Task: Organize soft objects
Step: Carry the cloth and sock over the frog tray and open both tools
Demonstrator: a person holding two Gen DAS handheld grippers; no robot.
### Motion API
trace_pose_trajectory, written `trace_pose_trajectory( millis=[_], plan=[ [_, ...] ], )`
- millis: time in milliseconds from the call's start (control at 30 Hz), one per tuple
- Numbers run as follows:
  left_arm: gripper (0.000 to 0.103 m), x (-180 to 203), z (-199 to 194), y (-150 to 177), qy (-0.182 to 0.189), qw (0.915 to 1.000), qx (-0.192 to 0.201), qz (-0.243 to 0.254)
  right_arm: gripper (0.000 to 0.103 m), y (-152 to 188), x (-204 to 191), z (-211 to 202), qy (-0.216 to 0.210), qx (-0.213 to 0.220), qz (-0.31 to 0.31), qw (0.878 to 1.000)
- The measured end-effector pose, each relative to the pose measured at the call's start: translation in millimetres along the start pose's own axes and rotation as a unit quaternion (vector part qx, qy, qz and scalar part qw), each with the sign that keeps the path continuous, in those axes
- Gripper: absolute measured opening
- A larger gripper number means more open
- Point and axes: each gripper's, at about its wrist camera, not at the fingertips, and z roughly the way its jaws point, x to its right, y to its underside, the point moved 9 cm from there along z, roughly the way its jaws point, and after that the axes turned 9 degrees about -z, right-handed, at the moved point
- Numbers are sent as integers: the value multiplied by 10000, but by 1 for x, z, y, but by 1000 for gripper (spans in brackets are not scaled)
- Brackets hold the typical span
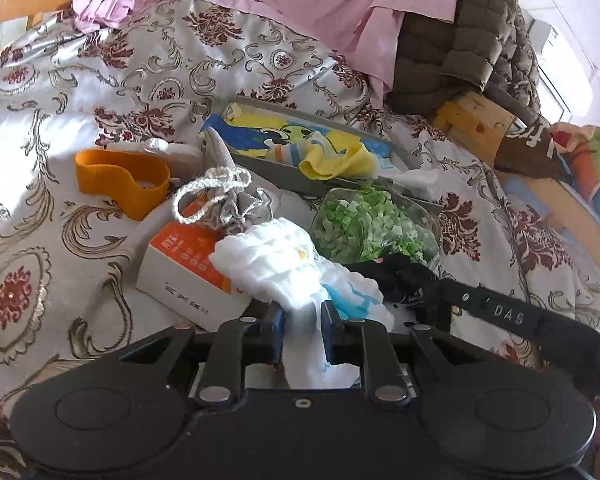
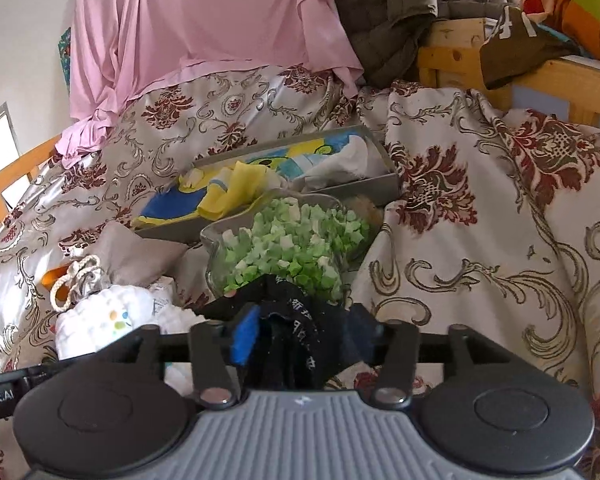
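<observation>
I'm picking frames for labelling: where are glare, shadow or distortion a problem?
Left wrist view: sunlight washes out the bedspread at the left edge and the fisheye bends the edges; the white cloth stays readable. Right wrist view: softer light, but the black cloth is nearly featureless.

Both views sit low on their grippers, tilted down over a patterned bedspread (image 1: 40,208), close to the clutter. The left wrist view stands further left, the right wrist view just right of it. Both share the jar of green stars (image 1: 372,228) (image 2: 288,236) and the grey tray (image 1: 276,174) (image 2: 380,190) beyond
</observation>
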Motion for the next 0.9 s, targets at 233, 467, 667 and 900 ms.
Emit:
trace_pose_trajectory(
  millis=[233,467,667,900],
  plan=[
    [36,-1,12,0,62,9997,-90,-200,58,5,-10,14,36,-159,-268,9995],
    [30,-1,19,2,40,9996,-94,-260,46,8,-10,18,39,-279,-291,9992],
    [15,-1,14,2,-1,9998,6,-192,20,8,-14,16,-86,-279,-276,9992],
    [10,9,-3,3,38,9998,163,120,7,4,-16,5,-105,-109,-319,9994]
  ],
)
